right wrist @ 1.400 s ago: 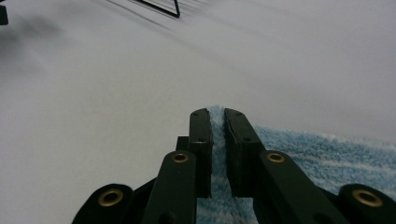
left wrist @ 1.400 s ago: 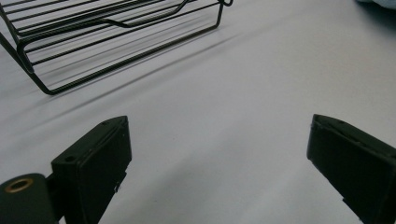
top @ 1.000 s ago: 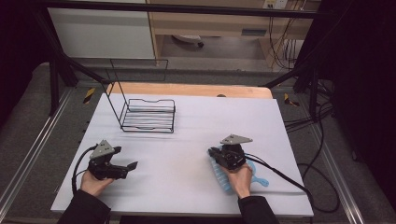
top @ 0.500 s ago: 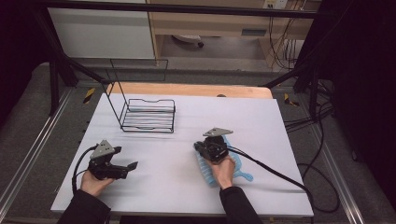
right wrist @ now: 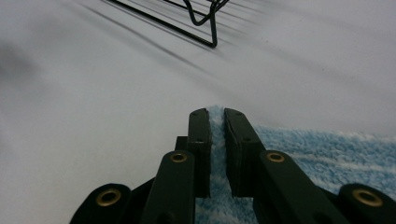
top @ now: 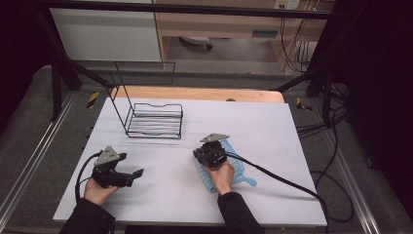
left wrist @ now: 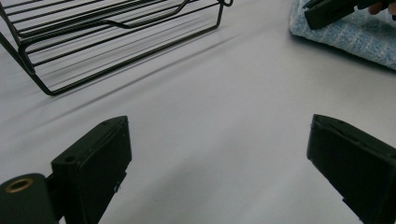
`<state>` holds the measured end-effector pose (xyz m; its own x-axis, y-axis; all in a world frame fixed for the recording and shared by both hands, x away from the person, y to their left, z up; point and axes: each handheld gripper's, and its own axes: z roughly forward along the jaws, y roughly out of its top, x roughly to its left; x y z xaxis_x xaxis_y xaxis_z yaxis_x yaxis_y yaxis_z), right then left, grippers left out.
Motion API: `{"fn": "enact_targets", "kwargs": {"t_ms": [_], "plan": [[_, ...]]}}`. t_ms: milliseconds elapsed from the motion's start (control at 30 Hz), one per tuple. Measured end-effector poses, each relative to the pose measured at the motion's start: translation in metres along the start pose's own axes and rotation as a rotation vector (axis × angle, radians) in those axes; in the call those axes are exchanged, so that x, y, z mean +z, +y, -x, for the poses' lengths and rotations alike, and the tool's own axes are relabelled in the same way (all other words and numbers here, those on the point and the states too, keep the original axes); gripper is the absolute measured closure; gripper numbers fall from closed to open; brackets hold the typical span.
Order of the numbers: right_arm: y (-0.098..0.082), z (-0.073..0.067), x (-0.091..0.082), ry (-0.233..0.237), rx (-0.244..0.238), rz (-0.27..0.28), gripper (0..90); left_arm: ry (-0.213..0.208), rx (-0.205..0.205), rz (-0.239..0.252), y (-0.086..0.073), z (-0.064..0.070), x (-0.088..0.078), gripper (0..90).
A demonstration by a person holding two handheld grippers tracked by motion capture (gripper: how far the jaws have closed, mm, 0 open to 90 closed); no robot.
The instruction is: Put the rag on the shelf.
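A light blue towel [top: 239, 171] lies on the white table [top: 272, 126], right of the middle. My right gripper [top: 198, 156] rests on the towel's left edge and points left. In the right gripper view its jaws are nearly together, with a raised fold of the towel [right wrist: 327, 154] pinched between the pads [right wrist: 200, 135]. Those jaws have just been opening slightly, and the fold is still between them. My left gripper [top: 138, 173] sits low at the front left, jaws wide open over bare table [left wrist: 219, 158]. The towel [left wrist: 355, 37] also shows in the left gripper view.
A black wire rack [top: 155, 119] stands at the back left of the table, with a tall wire frame at its left side. It also shows in the left gripper view [left wrist: 93, 28] and the right gripper view [right wrist: 205, 14]. A wooden strip [top: 195, 93] runs along the far edge.
My right gripper has moved left and a little away across the table, dragging the blue towel with it. My left gripper has stayed where it was, still open.
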<state>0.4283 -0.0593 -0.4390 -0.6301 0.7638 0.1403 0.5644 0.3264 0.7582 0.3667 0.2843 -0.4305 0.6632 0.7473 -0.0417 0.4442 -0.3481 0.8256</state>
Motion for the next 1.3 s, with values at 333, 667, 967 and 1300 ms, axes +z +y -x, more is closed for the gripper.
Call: {"fn": "enact_targets", "kwargs": {"t_ms": [333, 667, 967, 1300], "plan": [[0.006, -0.001, -0.014, 0.023, 0.004, 0.046, 38.0, 0.000, -0.003, -0.002, 0.000, 0.000, 0.000, 6.3], [0.000, -0.006, -0.047, 0.039, -0.042, 0.029, 14.3, 0.004, -0.004, -0.002, 0.000, 0.000, 0.000, 6.3], [-0.031, -0.006, -0.069, 0.095, -0.072, 0.003, 14.4, 0.010, -0.002, -0.006, 0.000, 0.000, 0.001, 6.6], [-0.061, -0.008, -0.075, 0.127, -0.109, -0.029, 37.1, 0.006, -0.001, -0.005, 0.000, 0.002, 0.001, 6.6]]}}
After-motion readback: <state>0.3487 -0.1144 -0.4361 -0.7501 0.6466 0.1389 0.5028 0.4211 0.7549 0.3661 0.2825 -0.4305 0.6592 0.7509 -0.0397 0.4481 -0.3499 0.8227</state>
